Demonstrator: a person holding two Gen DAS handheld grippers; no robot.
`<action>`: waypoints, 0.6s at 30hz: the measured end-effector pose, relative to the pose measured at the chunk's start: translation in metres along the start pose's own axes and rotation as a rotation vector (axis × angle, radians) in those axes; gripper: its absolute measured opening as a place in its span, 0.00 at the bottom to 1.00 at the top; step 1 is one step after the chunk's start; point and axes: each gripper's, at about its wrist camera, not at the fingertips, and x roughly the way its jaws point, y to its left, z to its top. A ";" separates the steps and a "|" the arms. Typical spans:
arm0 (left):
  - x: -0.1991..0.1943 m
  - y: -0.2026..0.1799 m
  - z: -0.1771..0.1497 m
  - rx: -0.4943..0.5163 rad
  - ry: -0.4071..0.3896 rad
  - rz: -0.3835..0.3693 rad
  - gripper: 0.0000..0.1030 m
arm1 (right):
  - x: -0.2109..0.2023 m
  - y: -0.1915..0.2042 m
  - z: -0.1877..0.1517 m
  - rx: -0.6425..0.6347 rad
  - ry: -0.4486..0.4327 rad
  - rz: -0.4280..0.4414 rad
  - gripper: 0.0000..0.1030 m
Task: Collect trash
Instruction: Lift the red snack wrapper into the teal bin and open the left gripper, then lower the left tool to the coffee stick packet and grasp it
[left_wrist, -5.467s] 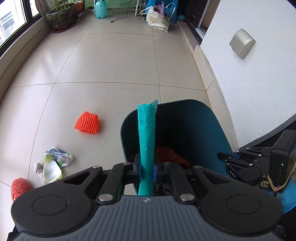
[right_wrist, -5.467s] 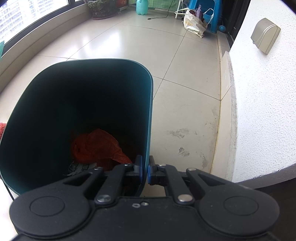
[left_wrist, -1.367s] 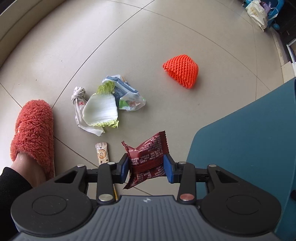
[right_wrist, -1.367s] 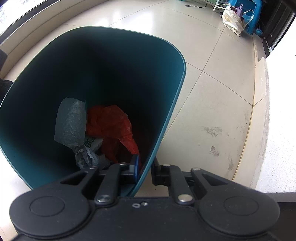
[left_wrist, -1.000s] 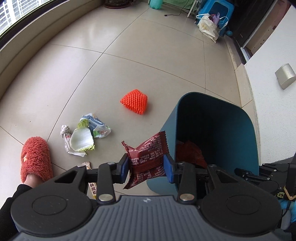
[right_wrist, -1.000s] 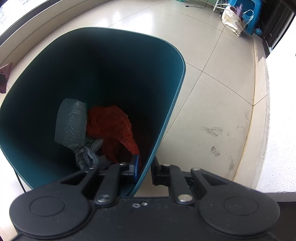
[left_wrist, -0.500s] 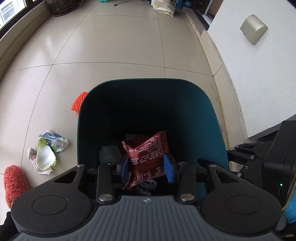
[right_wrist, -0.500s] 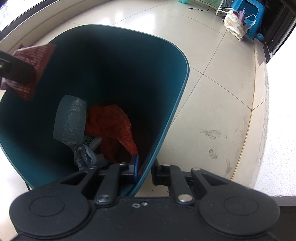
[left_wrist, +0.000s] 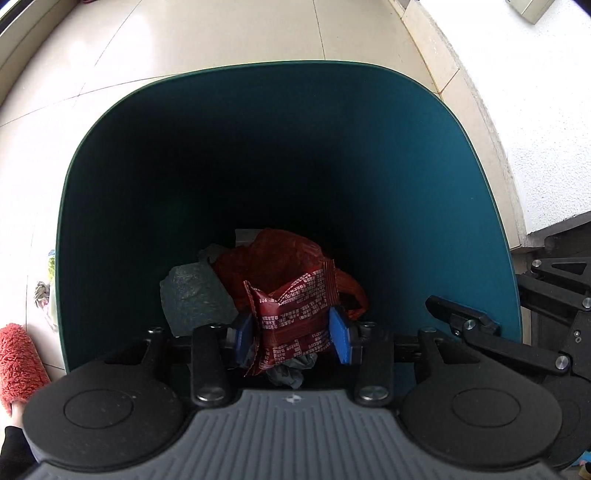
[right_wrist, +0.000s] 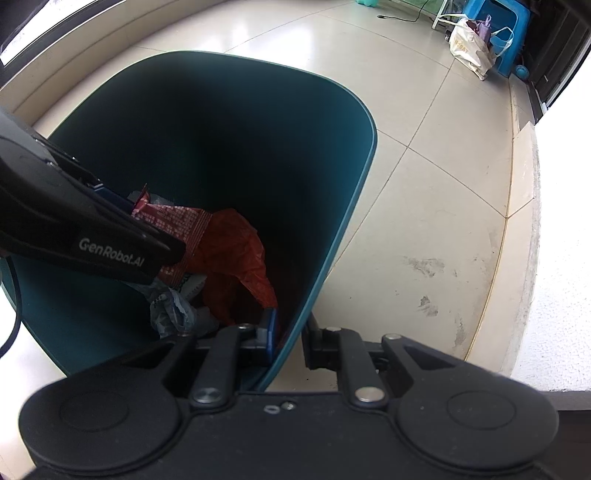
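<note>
My left gripper (left_wrist: 291, 332) is shut on a dark red snack wrapper (left_wrist: 295, 314) and holds it inside the mouth of the teal trash bin (left_wrist: 461, 184). Below it in the bin lie an orange-red plastic bag (left_wrist: 273, 254) and a grey crumpled bag (left_wrist: 195, 295). My right gripper (right_wrist: 290, 341) is shut on the bin's rim (right_wrist: 328, 266). In the right wrist view the left gripper (right_wrist: 162, 254) reaches in from the left with the wrapper (right_wrist: 177, 221) over the orange-red bag (right_wrist: 236, 254).
Loose trash (left_wrist: 46, 291) lies on the tiled floor left of the bin, mostly hidden by it. A red fuzzy slipper (left_wrist: 18, 362) is at the lower left. A white wall (right_wrist: 561, 258) runs on the right. Bags and a blue stool (right_wrist: 487, 40) stand far back.
My left gripper has carried the red wrapper from above the floor trash over to the bin and lowered it into the bin's mouth. The right gripper has kept hold of the rim.
</note>
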 end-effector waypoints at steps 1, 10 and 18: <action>-0.001 0.002 0.000 -0.004 -0.005 -0.009 0.42 | 0.000 0.000 0.000 -0.001 0.000 -0.001 0.13; -0.028 0.011 -0.009 -0.023 -0.071 -0.073 0.62 | 0.002 -0.001 -0.001 0.003 0.002 0.000 0.13; -0.081 0.041 -0.041 -0.071 -0.162 -0.126 0.70 | 0.002 -0.001 0.000 0.008 0.005 -0.001 0.13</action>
